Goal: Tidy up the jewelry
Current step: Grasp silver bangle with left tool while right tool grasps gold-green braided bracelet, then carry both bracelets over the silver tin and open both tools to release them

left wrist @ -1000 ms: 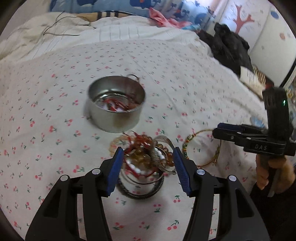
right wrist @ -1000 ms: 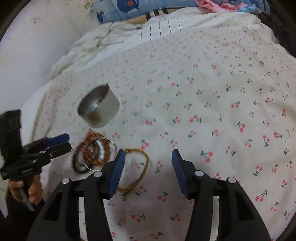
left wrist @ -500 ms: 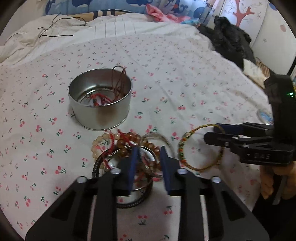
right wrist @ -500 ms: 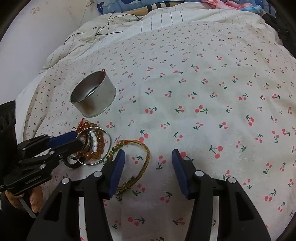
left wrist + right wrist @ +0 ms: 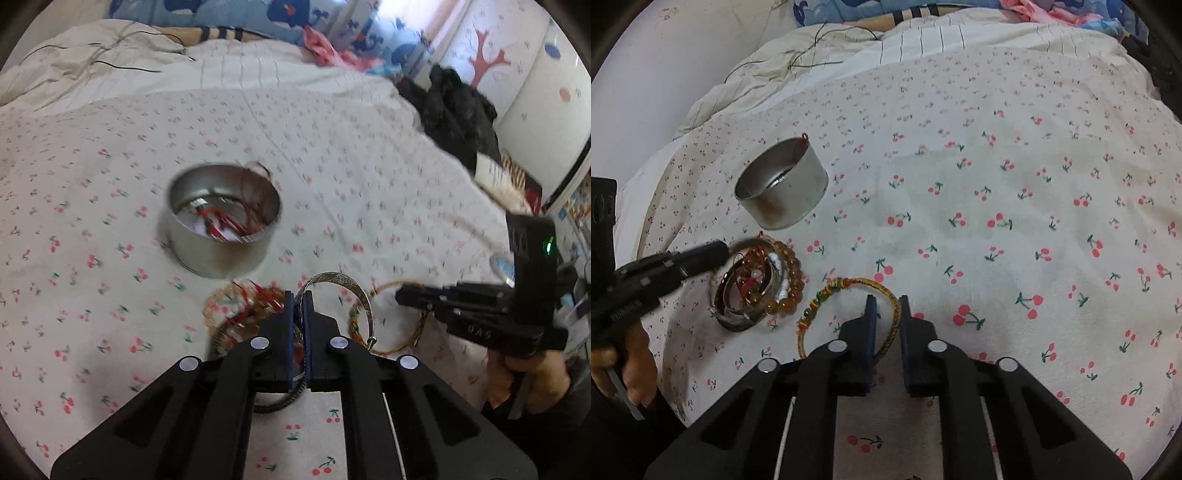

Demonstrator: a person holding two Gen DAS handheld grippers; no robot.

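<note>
A round metal tin (image 5: pixel 221 229) holding red jewelry stands on the cherry-print bedspread; it also shows in the right wrist view (image 5: pixel 781 184). My left gripper (image 5: pixel 298 299) is shut on a silver bangle (image 5: pixel 347 286), raised off a pile of amber bead bracelets and dark bangles (image 5: pixel 761 284). A woven gold, green and red bracelet (image 5: pixel 846 306) lies beside the pile. My right gripper (image 5: pixel 886 306) has its jaws narrowed around that bracelet's far side, with a gap still showing between them.
A rumpled striped quilt (image 5: pixel 110 70) and blue pillows lie at the bed's far end. Black clothing (image 5: pixel 454 110) sits at the right edge of the bed. The bedspread (image 5: pixel 1034 203) stretches wide to the right.
My left gripper closed on the silver bangle and lifted it from the pile. My right gripper moved down over the woven bracelet and narrowed its jaws.
</note>
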